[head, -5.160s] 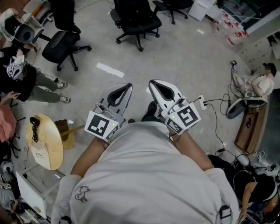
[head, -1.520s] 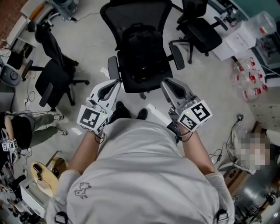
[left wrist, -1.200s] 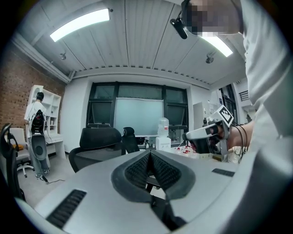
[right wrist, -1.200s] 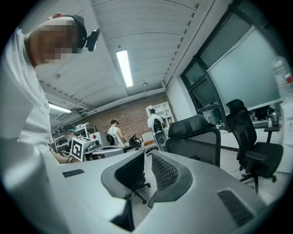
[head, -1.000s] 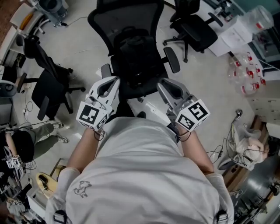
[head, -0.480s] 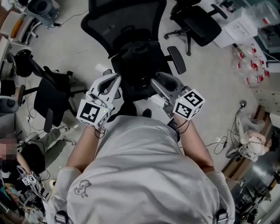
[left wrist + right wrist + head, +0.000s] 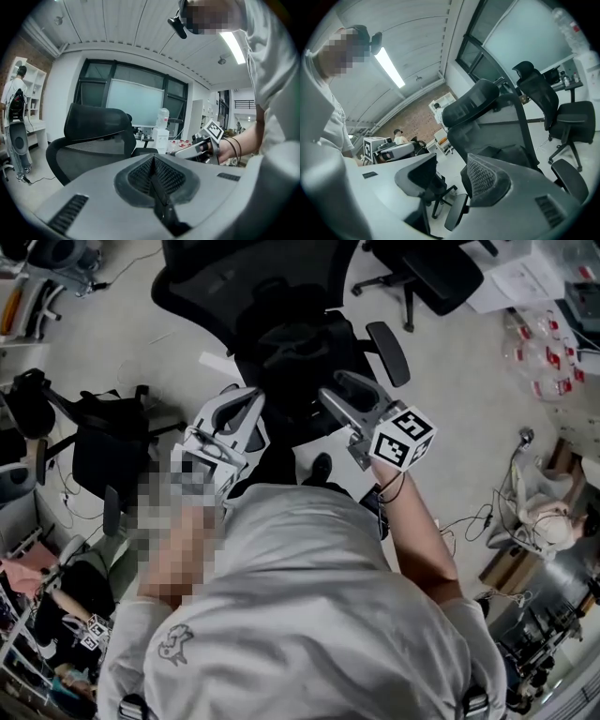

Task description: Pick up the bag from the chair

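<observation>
A black bag [image 7: 298,348] lies on the seat of a black mesh office chair [image 7: 234,282] right in front of me. My left gripper [image 7: 249,401] hovers at the seat's near left edge. Its pads are pressed together in the left gripper view [image 7: 153,158], with nothing between them. My right gripper [image 7: 332,388] is by the seat's near right, just short of the bag. Its jaws have just been opening and stand apart in the right gripper view [image 7: 451,161], with nothing between them. That view shows the chair [image 7: 487,119] close ahead.
Another black chair [image 7: 103,451] draped with dark cloth stands to the left, and a third [image 7: 441,273] at the top right. Boxes and bottles [image 7: 553,329] sit at the right edge, and cables [image 7: 469,521] trail on the floor. A person [image 7: 16,89] stands far left.
Both grippers have come forward and down toward the chair seat, which now fills more of the head view. The right gripper has rolled and its jaws have parted.
</observation>
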### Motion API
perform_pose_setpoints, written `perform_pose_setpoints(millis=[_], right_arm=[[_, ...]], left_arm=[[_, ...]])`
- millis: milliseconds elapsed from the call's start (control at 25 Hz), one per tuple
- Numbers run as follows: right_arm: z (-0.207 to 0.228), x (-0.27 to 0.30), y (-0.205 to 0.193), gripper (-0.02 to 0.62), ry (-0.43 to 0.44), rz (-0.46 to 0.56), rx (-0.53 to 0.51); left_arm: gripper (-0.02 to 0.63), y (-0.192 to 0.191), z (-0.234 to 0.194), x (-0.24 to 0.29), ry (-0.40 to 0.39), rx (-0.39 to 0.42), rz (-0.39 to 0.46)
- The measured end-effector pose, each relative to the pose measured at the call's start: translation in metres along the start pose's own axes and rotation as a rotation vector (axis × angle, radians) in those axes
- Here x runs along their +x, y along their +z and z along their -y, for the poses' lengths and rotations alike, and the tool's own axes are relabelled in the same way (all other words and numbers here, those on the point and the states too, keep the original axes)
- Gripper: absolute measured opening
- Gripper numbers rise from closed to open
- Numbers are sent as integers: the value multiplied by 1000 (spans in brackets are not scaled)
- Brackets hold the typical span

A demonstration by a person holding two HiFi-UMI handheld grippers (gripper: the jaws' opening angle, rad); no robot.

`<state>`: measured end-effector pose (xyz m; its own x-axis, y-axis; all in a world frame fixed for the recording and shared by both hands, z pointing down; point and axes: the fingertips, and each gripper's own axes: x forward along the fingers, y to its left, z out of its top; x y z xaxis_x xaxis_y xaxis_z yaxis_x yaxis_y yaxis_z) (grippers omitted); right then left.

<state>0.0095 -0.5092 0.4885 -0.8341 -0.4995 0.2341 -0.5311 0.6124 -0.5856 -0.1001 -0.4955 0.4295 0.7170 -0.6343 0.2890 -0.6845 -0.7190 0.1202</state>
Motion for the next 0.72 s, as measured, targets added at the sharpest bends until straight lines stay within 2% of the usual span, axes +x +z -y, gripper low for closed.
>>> perform_pose_setpoints(millis=[320, 720], right_arm=[[56, 45, -18, 204, -44, 4, 130], [82, 86, -23, 215, 18, 35, 244]], left_arm=[[11, -18, -34, 16, -40, -25, -58], [11, -31, -60, 31, -59, -35, -98]])
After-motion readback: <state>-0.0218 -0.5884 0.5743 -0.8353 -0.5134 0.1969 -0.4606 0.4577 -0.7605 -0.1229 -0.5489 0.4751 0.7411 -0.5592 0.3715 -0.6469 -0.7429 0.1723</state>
